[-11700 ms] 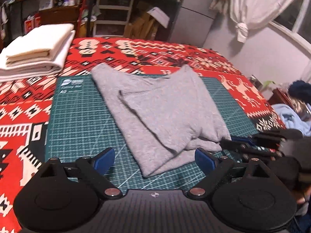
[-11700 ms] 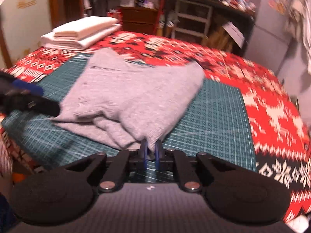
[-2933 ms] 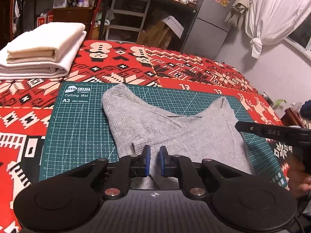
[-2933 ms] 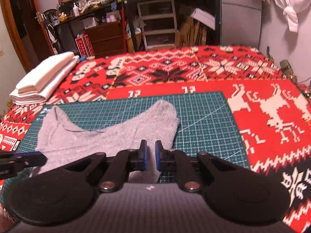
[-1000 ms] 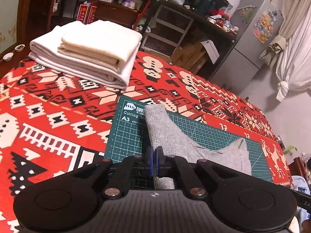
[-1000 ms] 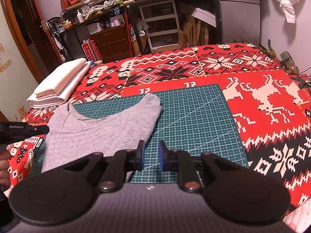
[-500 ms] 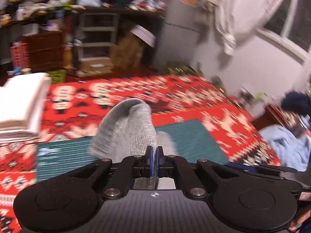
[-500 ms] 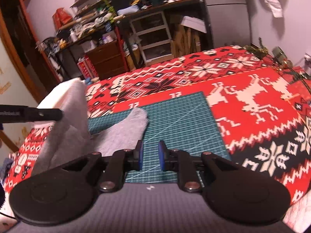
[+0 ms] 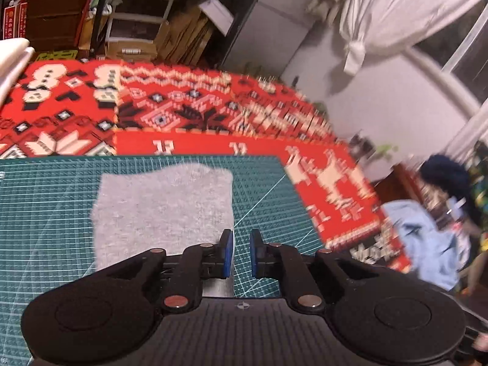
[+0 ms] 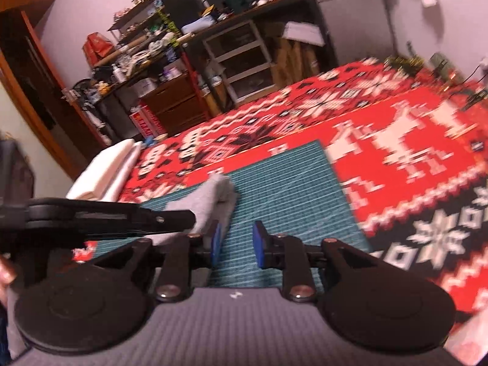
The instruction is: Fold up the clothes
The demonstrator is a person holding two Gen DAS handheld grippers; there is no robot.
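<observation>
The soft grey knitted garment is lying folded on the green gridded cutting mat, its long axis running from six to twelve o'clock in the left view. The left gripper is standing slightly parted at its five-o'clock edge, gripping nothing; it should lift straight off. The right gripper is open, empty.

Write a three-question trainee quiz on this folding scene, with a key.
1. True or false: the left hand-held gripper is clamped on the grey garment.
2. What does the garment lie on? A) green cutting mat B) bare red blanket C) white stack
3. Fill in: the right hand-held gripper holds ____.

Key: 1 false, its jaws stand apart; 2 A, the green cutting mat; 3 nothing, its jaws are open.
</observation>
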